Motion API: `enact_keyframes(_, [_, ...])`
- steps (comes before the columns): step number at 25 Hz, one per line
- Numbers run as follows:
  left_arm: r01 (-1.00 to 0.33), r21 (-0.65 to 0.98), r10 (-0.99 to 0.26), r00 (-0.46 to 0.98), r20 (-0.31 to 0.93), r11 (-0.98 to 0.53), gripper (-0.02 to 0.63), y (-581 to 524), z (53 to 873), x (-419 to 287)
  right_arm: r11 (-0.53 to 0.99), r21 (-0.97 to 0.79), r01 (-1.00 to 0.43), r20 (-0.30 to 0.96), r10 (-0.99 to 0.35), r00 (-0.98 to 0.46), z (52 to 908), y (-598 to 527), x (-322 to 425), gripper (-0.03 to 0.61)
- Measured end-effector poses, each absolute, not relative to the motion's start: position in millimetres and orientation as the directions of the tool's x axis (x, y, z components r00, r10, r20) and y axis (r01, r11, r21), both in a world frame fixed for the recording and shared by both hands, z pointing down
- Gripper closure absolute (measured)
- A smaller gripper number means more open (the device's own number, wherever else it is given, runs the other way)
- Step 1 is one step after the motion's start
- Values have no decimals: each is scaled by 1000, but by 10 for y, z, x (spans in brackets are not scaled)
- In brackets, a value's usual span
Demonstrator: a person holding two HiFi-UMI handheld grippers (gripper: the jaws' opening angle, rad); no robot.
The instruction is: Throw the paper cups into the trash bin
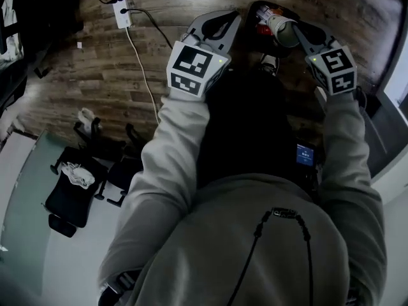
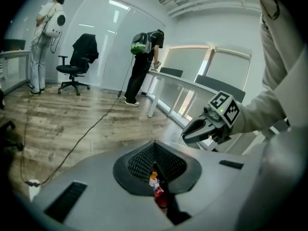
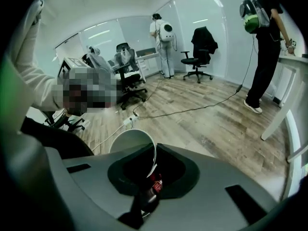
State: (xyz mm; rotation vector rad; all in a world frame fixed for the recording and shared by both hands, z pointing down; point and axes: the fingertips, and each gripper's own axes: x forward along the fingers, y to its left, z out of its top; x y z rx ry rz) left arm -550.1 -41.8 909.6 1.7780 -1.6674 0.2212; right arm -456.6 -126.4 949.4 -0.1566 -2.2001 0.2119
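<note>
A white paper cup lies on its side, its mouth toward me, over the black trash bin, which holds red and white rubbish. My right gripper is shut on the cup's rim; in the right gripper view the cup sits just left of the jaws with its rim pinched between them. My left gripper hovers left of the bin, shut with nothing in it. Through its gap the bin's mesh wall and rubbish show. The right gripper also appears in the left gripper view.
A power strip and its cable run over the wood floor left of the bin. Black office chairs stand at the lower left. Two people stand farther off, one by a white table.
</note>
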Motion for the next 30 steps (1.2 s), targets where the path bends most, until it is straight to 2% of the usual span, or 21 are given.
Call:
enact_keyframes(6, [-921, 388, -807, 207, 553, 29, 620, -352, 9749, -5464, 968, -236, 84, 815, 244, -526, 10342, -1118, -4455, 540])
enact_keyframes(16, [-934, 353, -831, 152, 535, 57, 620, -383, 9900, -5465, 948, -310, 70, 812, 302, -499, 10875, -982, -4335, 538])
enact_keyframes(18, [-931, 361, -832, 155, 534, 58, 620, -362, 9884, -5440, 938, -344, 40, 814, 320, -485, 10942, -961, -4289, 398])
enact_keyframes(21, [-928, 367, -832, 146, 535, 73, 620, -326, 9872, -5417, 938, -346, 27, 814, 315, -489, 10941, -957, -4210, 369])
enact_keyframes(22, [-926, 368, -831, 144, 537, 78, 620, -308, 9870, -5403, 938, -346, 34, 814, 318, -486, 10917, -933, -4186, 335])
enact_keyframes(30, [-923, 373, -829, 138, 543, 91, 620, -274, 9899, -5316, 940, -338, 51, 810, 319, -493, 10871, -947, -4193, 323])
